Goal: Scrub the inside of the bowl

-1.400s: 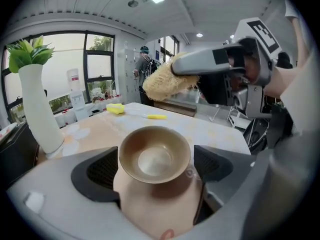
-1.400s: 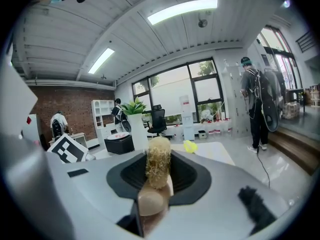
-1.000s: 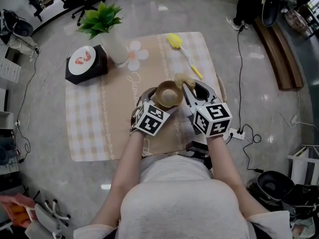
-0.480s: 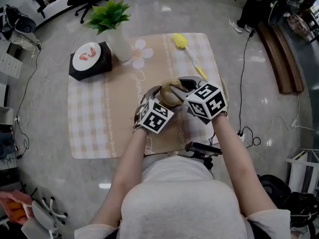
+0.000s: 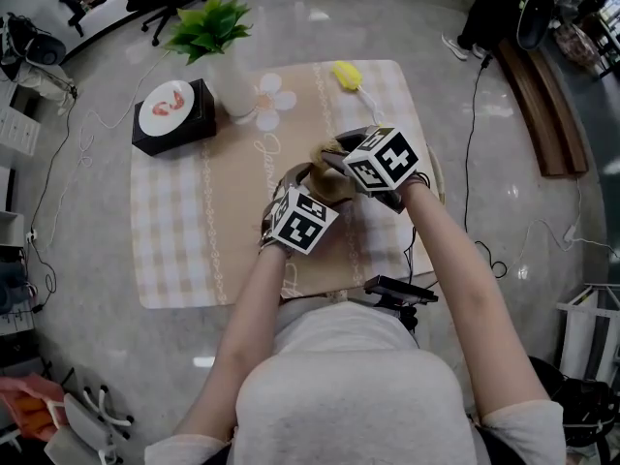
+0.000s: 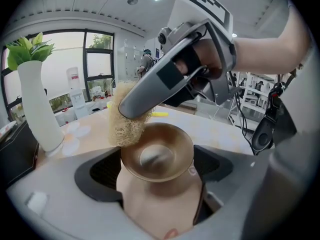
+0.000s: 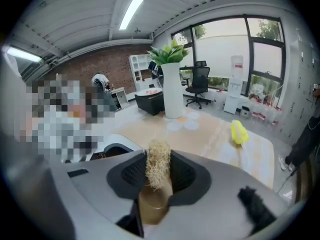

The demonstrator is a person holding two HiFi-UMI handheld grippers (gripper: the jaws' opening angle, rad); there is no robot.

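Note:
A brown bowl (image 6: 157, 151) sits between the jaws of my left gripper (image 6: 157, 160), which is shut on its sides. My right gripper (image 7: 158, 176) is shut on a tan loofah scrubber (image 7: 158, 165). In the left gripper view the loofah (image 6: 127, 124) hangs at the bowl's far left rim, with the right gripper's grey fingers (image 6: 150, 91) slanting down over it. In the head view the right gripper (image 5: 331, 159) reaches across the bowl (image 5: 334, 188) from the right, and the left gripper (image 5: 312, 184) is just below it. Whether the loofah touches the inside of the bowl is unclear.
A beige checked mat (image 5: 174, 231) covers the table. At its far side stand a white vase with a green plant (image 5: 225, 66) and a black box with a white plate (image 5: 172, 114). A yellow brush (image 5: 346, 74) lies beyond the bowl. Cables run over the floor on the right.
My right gripper has swung left over the bowl with the loofah, rolling and dipping as it went. The left gripper and the bowl have stayed put.

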